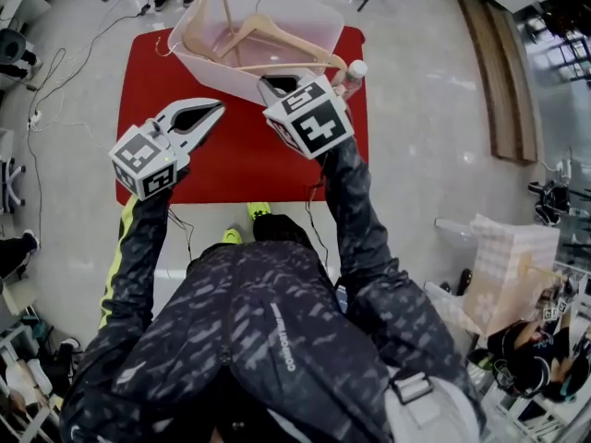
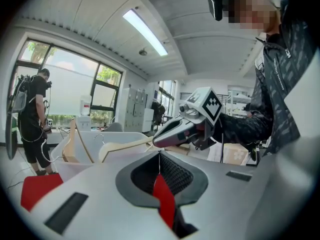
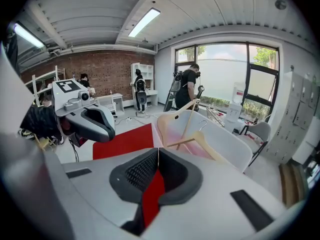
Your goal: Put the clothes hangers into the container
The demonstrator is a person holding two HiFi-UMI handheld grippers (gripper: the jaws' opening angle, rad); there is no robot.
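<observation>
Both arms reach forward over the red table (image 1: 242,160); left gripper (image 1: 218,106), clenched empty, points nearly level; right gripper (image 3: 158,151), clenched empty, tilts down beside the container (image 1: 329,22) of hangers (image 1: 269,33).

The hangers (image 1: 277,33) are showing tan, the bin (image 1: 217,74) milky white, the table (image 1: 231,164) red, the cubes (image 1: 309,118) black-and-white squares, the jacket (image 1: 268,321) dark streaks.

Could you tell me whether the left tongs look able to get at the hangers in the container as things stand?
Probably yes, once opened: the left tongs, shut and empty, face the open container with nothing between, and the hangers poke above its rim.
</observation>
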